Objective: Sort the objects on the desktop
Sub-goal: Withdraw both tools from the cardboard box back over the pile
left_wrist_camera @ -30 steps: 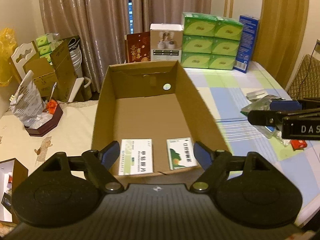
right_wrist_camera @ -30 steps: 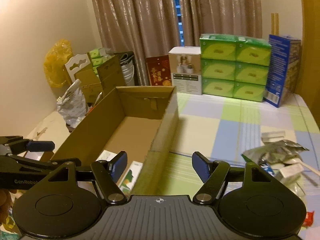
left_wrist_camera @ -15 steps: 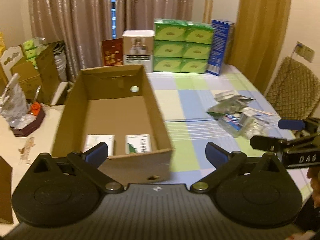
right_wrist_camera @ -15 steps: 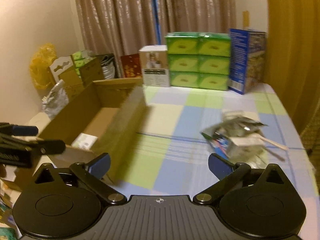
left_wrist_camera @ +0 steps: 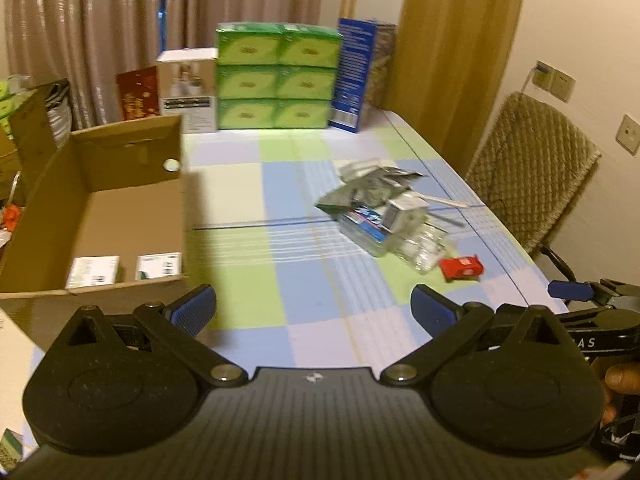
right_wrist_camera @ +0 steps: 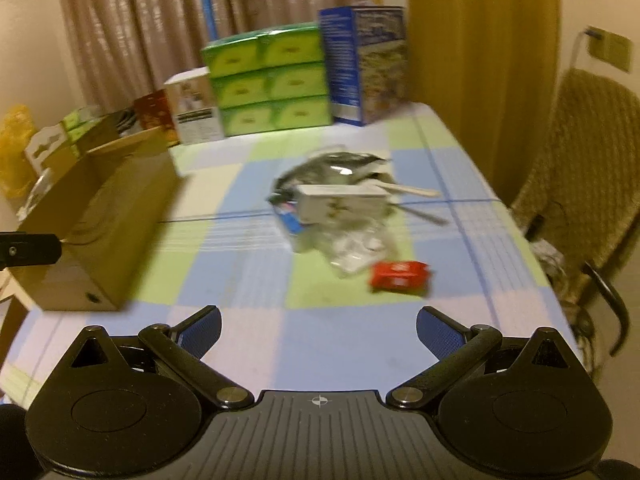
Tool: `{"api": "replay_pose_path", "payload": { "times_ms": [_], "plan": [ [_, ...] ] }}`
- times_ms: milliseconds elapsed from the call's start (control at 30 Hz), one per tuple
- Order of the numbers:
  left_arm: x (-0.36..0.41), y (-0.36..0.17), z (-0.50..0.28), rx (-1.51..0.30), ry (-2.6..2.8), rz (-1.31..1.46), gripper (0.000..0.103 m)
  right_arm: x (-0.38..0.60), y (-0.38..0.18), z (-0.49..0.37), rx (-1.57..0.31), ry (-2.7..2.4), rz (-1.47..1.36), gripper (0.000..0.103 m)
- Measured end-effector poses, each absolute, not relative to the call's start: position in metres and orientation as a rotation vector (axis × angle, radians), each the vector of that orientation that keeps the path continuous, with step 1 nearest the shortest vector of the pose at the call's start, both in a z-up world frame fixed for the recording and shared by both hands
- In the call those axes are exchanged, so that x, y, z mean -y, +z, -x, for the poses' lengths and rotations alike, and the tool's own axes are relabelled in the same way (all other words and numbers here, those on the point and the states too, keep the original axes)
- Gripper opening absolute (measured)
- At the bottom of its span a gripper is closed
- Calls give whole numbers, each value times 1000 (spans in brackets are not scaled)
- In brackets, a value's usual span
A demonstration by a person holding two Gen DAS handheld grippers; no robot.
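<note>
An open cardboard box [left_wrist_camera: 120, 216] [right_wrist_camera: 100, 216] stands at the table's left side, with two white medicine boxes [left_wrist_camera: 93, 272] [left_wrist_camera: 159, 265] flat on its floor at the near end. A heap of foil packets, blister packs and a small white box [left_wrist_camera: 384, 216] [right_wrist_camera: 340, 204] lies on the checked cloth at centre right. Just beside the heap, nearer to me, lies a red packet [left_wrist_camera: 461, 267] [right_wrist_camera: 400, 276]. My left gripper [left_wrist_camera: 312, 310] is open and empty over the cloth, right of the box. My right gripper [right_wrist_camera: 318, 330] is open and empty, short of the red packet.
Stacked green tissue packs [left_wrist_camera: 276, 80], a blue carton [left_wrist_camera: 356, 76] and a white box [left_wrist_camera: 186, 88] line the table's far edge. A woven chair [left_wrist_camera: 532, 168] stands off the right edge. A hand [left_wrist_camera: 620, 380] holds the other gripper at far right.
Both grippers swung right, away from above the cardboard box toward the heap of packets, and their jaws opened wider. The red packet and the chair came into view.
</note>
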State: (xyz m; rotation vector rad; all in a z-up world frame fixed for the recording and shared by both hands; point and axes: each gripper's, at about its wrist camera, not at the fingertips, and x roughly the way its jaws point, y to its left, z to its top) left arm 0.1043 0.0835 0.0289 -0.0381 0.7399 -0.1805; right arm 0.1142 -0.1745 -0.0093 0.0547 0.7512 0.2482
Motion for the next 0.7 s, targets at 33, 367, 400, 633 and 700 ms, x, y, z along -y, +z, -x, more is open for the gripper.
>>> {"api": "replay_pose_path", "payload": {
  "times_ms": [33, 367, 400, 633, 700],
  "plan": [
    [-78, 27, -106, -745, -189, 32, 102, 181, -10, -113, -748, 235, -58, 101],
    [-39, 4, -135, -782, -257, -5, 102, 224, -20, -126, -741, 171, -81, 101],
    [-35, 1, -139, -787, -266, -11, 102, 226, -22, -128, -742, 168, -77, 101],
    [-10, -29, -174, -824, -322, -48, 102, 236, -44, -162, -762, 192, -17, 101],
    [-4, -39, -186, -831, -333, -54, 102, 238, -52, -173, -771, 195, -5, 101]
  ]
}}
